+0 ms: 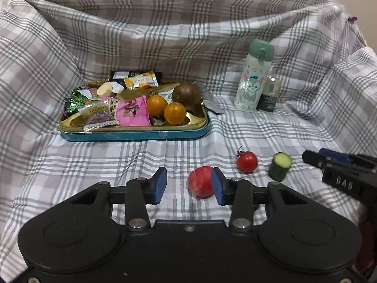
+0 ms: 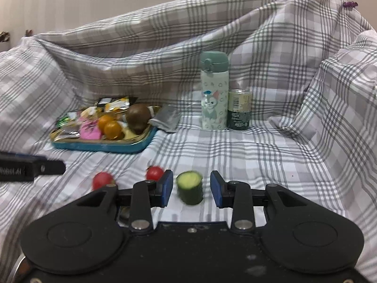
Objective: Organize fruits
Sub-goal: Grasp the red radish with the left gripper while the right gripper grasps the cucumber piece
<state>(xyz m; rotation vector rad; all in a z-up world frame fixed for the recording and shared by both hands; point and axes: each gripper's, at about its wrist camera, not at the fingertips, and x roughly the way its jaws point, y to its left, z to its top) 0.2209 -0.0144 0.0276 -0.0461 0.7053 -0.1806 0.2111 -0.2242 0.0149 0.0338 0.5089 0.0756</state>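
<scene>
While blue-padded tongs (image 2: pixel 190 188) gape, stubby cylindrical cucumber (image 2: pixel 190 187) stands between.

Between my left fingers (image 1: pixel 218 185) lies the round red fruit (image 1: pixel 200 182); right of it, the small red cherry tomato (image 1: pixel 247 161), then the cut green cucumber stub (image 1: pixel 280 166), between my right fingers (image 2: pixel 167 187).

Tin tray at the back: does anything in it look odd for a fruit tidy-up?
Yes. The tin tray is heaped with snack packets, and the two oranges and brown fruit are squeezed into its right end.
</scene>
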